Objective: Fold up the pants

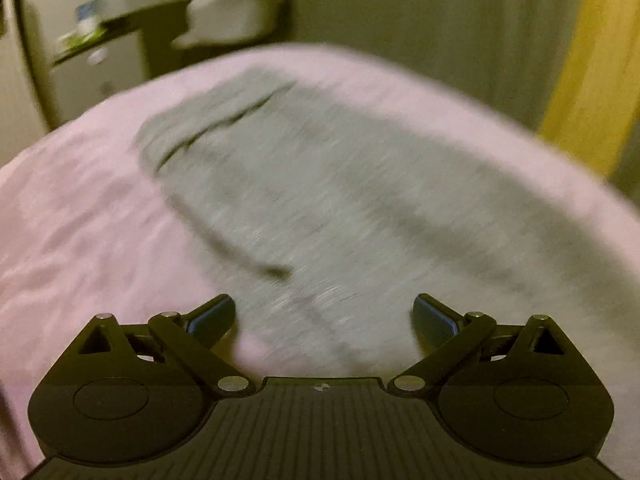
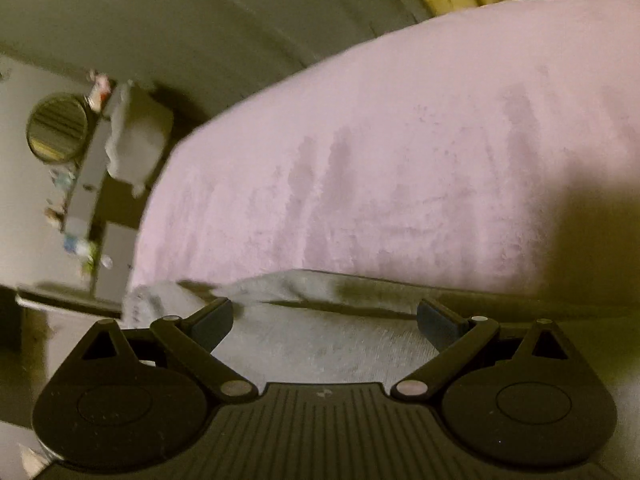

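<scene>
Grey pants (image 1: 320, 208) are laid flat on the pink bed (image 1: 80, 220). Jaws of left gripper (image 1: 324, 316) and right gripper (image 2: 325, 316) are spread wide, nothing gripped.

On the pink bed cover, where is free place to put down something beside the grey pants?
Left wrist view: bare pink cover lies left of the grey pants, plus a strip between them and the far bed edge. Right wrist view: a wide bare stretch beyond the pants' edge. The dresser looks cluttered.
</scene>
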{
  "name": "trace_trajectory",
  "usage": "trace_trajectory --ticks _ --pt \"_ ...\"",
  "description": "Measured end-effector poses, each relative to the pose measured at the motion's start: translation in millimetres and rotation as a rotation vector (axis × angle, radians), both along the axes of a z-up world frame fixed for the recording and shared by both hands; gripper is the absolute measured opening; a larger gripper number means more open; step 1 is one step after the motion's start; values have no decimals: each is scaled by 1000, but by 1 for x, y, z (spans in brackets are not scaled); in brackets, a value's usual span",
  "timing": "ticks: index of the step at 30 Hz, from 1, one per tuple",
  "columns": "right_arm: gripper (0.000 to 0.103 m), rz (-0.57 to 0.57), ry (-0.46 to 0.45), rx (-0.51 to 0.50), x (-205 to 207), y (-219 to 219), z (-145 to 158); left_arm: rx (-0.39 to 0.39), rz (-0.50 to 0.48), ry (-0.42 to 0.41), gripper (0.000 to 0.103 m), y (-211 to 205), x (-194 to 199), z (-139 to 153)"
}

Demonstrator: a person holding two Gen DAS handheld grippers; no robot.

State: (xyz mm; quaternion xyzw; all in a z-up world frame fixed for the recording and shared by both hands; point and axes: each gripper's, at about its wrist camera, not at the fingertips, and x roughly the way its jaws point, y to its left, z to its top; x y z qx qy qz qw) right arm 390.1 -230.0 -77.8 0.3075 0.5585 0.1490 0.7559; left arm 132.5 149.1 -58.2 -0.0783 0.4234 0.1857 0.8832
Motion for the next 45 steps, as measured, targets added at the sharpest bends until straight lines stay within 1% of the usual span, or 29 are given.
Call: trace_trajectory --ticks 1,2,3,4,6,7,9,11,12,15,18,20,22,25,26,28,31,32,33,34,35,36,37,38,39,41,43,45 --pt "98 17 12 -20 3 0 -1 10 27 31 102 4 4 -5" --pt "98 37 29 -22 6 4 -4 5 30 35 102 5 5 -7" --pt "98 57 48 -5 7 3 -8 24 27 37 102 4 6 -9" --pt "98 71 70 18 9 4 -11 49 23 37 102 1 7 -9" --pt "98 97 85 83 9 5 -11 98 33 35 103 -4 7 -7" --pt "98 113 94 130 9 6 -11 104 44 34 103 -2 7 -7" --pt "98 147 130 214 12 10 -11 96 58 34 103 3 8 -8" --pt "98 183 147 258 15 15 -13 89 60 37 103 5 11 -10" --pt "98 194 165 265 18 19 -13 87 61 40 103 5 13 -10" --pt "99 196 222 289 31 31 -27 79 63 39 103 7 13 -10" --pt "99 190 249 308 42 47 -33 66 66 37 103 4 6 -7" --pt "99 203 253 293 49 57 -32 59 67 38 103 5 6 -8" --pt "98 239 237 241 51 66 -27 49 69 36 103 7 6 -9" --pt "98 247 213 101 37 57 -12 37 72 34 103 10 6 -10" --pt "98 248 197 56 30 56 -6 34 73 34 103 10 6 -11" --pt "98 252 145 13 13 55 5 27 75 33 103 11 6 -12" --pt "98 281 11 -51 -15 57 20 16 80 32 103 12 7 -13" --pt "98 298 -52 -90 -27 61 24 15 81 32 103 12 7 -13" --pt "95 314 -103 -123 -36 63 25 15 81 32 103 12 7 -13" --pt "91 321 -152 -172 -45 67 26 14 82 31 103 12 7 -14" --pt "81 318 -190 -215 -53 70 25 13 82 31 103 12 7 -14" --pt "65 314 -217 -256 -60 73 23 12 83 32 103 12 7 -14" --pt "56 304 -243 -297 -67 74 22 12 84 32 103 12 7 -14" --pt "45 284 -263 -322 -71 74 23 13 84 32 103 11 7 -14" --pt "41 277 -288 -330 -76 71 25 14 84 32 103 11 7 -14" --pt "40 285 -338 -345 -86 71 29 13 84 32 103 11 7 -14" --pt "39 339 -402 -391 -99 78 32 13 84 32 103 11 7 -14" --pt "35 395 -415 -433 -107 86 27 13 85 34 103 11 7 -14"
